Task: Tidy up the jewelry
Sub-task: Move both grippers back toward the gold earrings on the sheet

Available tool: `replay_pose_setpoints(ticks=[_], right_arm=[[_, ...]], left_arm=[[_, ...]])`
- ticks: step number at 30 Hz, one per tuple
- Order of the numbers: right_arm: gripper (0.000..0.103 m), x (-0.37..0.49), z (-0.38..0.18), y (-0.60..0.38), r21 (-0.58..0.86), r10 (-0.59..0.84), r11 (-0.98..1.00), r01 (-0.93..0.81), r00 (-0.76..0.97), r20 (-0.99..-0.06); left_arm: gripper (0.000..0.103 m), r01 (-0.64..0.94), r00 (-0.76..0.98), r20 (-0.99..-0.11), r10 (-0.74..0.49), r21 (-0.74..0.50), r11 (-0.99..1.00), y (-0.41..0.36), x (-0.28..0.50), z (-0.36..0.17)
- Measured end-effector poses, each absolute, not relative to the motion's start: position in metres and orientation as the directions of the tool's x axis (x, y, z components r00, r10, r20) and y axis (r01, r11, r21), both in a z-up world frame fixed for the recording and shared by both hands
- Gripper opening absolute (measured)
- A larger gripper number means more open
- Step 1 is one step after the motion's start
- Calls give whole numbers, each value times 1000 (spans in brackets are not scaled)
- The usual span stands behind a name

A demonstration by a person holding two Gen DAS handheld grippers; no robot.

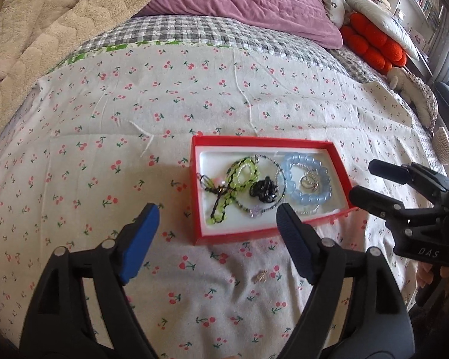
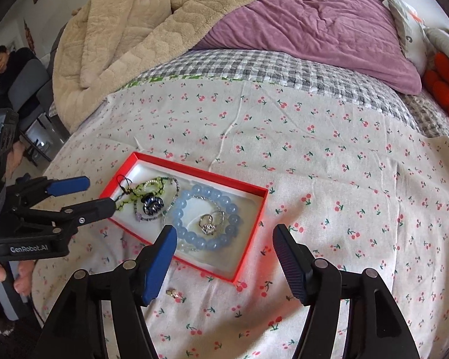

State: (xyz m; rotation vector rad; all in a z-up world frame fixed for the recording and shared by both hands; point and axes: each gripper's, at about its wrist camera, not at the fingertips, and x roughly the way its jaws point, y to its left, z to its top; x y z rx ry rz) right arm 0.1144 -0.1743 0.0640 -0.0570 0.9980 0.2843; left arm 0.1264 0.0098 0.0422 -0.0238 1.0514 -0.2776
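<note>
A red box [image 1: 194, 185] [image 2: 248, 239] lies on the cherry-print bedspread. It holds a blue bead bracelet [image 1: 305, 200] [image 2: 188, 197], silver rings [image 1: 309, 183] [image 2: 209, 224], a green bead piece [image 1: 239, 176] [image 2: 134, 193], a thin bead necklace [image 1: 266, 208] and a dark claw clip [image 1: 262, 193] [image 2: 152, 205]. A small gold earring [image 1: 260, 275] [image 2: 173, 293] lies on the cloth in front of the box. My left gripper [image 1: 217, 221] [image 2: 94, 194] is open and empty above the box's near edge. My right gripper [image 2: 224, 239] [image 1: 359, 179] is open and empty at the box's right end.
A beige blanket [image 2: 128, 36] and a purple quilt [image 2: 320, 24] are heaped at the far side of the bed. Orange cushions [image 1: 374, 45] and pillows lie at the far right. A person [image 2: 6, 68] sits at the left beyond the bed.
</note>
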Motion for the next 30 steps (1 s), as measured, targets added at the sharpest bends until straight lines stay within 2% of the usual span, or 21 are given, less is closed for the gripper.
replay_pose_setpoints(ticks=[4, 10, 14, 21, 30], right_arm=[[72, 101, 53, -172, 10, 143, 964, -267, 484, -863], [73, 80, 43, -169, -66, 74, 955, -290, 447, -891], [77, 69, 44, -168, -79, 69, 952, -296, 457, -887], [77, 66, 45, -166, -35, 89, 963, -267, 437, -895], [78, 60, 43, -155, -55, 85, 953, -297, 438, -895]], left_arm=[[82, 184, 425, -883, -202, -134, 974, 21, 109, 33], [82, 145, 333, -918, -217, -177, 973, 29, 84, 16], [83, 172, 323, -923, -208, -159, 972, 23, 73, 14], [84, 204, 325, -923, -204, -142, 969, 13, 68, 14], [84, 245, 317, -927, -202, -126, 961, 3, 64, 8]])
